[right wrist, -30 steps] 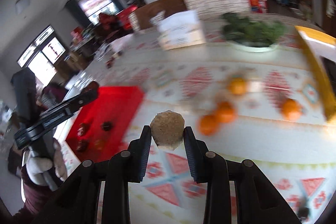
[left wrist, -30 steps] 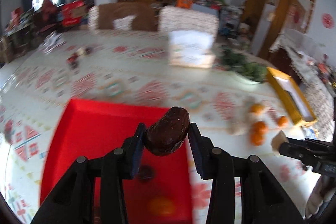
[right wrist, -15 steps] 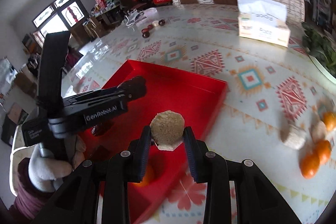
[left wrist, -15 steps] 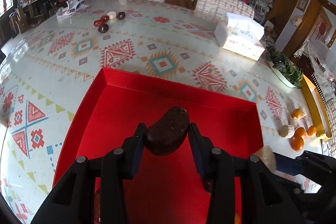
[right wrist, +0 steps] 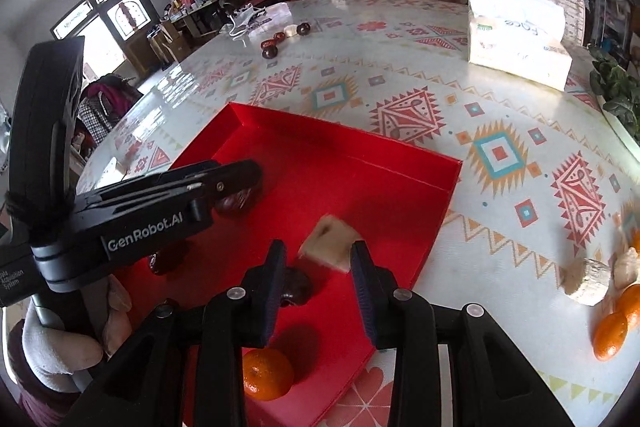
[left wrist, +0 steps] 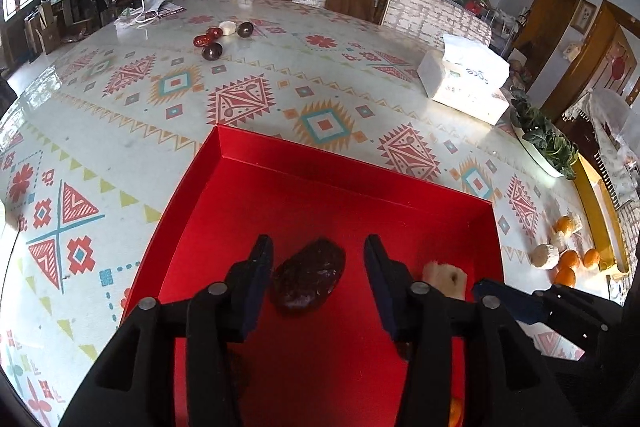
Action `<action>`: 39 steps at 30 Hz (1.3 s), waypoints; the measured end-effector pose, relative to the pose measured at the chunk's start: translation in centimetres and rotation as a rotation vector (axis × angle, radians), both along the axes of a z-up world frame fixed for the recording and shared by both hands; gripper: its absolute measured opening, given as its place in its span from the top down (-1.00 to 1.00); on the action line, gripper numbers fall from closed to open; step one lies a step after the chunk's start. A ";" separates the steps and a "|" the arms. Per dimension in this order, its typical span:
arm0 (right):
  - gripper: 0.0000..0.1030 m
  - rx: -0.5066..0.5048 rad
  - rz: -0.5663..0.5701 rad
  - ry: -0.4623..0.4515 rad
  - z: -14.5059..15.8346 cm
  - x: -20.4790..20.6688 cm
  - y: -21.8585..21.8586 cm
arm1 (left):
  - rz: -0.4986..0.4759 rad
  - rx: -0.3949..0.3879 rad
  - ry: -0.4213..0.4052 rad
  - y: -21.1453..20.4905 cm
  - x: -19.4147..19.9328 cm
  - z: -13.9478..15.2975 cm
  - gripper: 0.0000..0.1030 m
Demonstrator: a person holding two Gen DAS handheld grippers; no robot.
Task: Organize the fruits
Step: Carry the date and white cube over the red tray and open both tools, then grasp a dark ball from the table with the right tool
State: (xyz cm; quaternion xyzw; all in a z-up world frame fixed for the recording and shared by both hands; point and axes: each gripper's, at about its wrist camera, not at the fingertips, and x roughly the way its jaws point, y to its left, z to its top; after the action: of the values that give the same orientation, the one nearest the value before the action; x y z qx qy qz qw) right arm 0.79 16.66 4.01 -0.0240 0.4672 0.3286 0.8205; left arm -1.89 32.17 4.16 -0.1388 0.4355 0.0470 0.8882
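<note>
A red tray (left wrist: 340, 163) lies on the patterned table, and both grippers hang over it. The jaws of my left gripper (left wrist: 318, 267) are opening. A dark red date (left wrist: 310, 279) sits loose between the fingers, with a gap on each side, low over the tray floor. My right gripper (right wrist: 320, 267) is opening too. A beige cut fruit piece (right wrist: 330, 247) is tilted and blurred between its tips, clear of the left pad. That piece (left wrist: 444, 277) also shows in the left wrist view, just beyond the right gripper's tip (left wrist: 508, 303). The left gripper (right wrist: 244, 179) crosses the right wrist view.
The tray holds an orange (right wrist: 266, 373) and two dark dates (right wrist: 296, 287). Oranges (right wrist: 610, 337) and a beige chunk (right wrist: 588, 281) lie on the table to the right. Farther off are a tissue box (left wrist: 464, 83), several dates (left wrist: 212, 43), a plant dish (left wrist: 540, 143) and a yellow tray (left wrist: 600, 211).
Both grippers swung in over the red tray and came lower. Each had its fruit clamped; now both jaws are wider, the date has dropped free, and the beige piece is tipping out.
</note>
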 end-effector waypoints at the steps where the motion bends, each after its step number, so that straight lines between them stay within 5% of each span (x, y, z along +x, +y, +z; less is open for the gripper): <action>1: 0.28 0.002 -0.003 -0.005 0.2 -0.1 -0.2 | 0.005 0.001 -0.005 0.0 -0.3 0.2 0.08; 6: 0.25 0.040 -0.032 -0.021 1.3 -1.4 -2.1 | 0.037 -0.014 -0.070 -0.3 -2.9 2.3 -0.04; 12: 0.22 0.090 -0.085 -0.046 2.5 -3.2 -5.7 | 0.061 0.025 -0.170 -3.0 -6.8 5.4 -0.42; 17: 0.17 0.131 -0.150 -0.073 3.4 -5.1 -10.3 | 0.053 -0.020 -0.210 -5.9 -9.4 6.6 -0.69; 23: 0.09 0.211 -0.291 -0.058 3.0 -7.1 -18.6 | 0.001 -0.114 -0.214 -10.4 -10.5 5.8 -0.70; 34: 0.08 0.306 -0.704 -0.077 2.3 -12.2 -38.8 | -0.104 -0.095 -0.181 -17.9 -10.3 3.9 -0.70; 39: 0.08 0.292 -0.818 -0.050 1.2 -13.8 -43.9 | -0.146 -0.103 -0.150 -20.2 -9.7 3.0 -0.70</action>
State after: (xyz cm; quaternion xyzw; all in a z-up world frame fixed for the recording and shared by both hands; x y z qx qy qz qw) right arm -13.05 -27.19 5.19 0.2714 0.3670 0.0382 0.8889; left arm -11.60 12.01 7.15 -0.1554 0.3787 -0.0506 0.9110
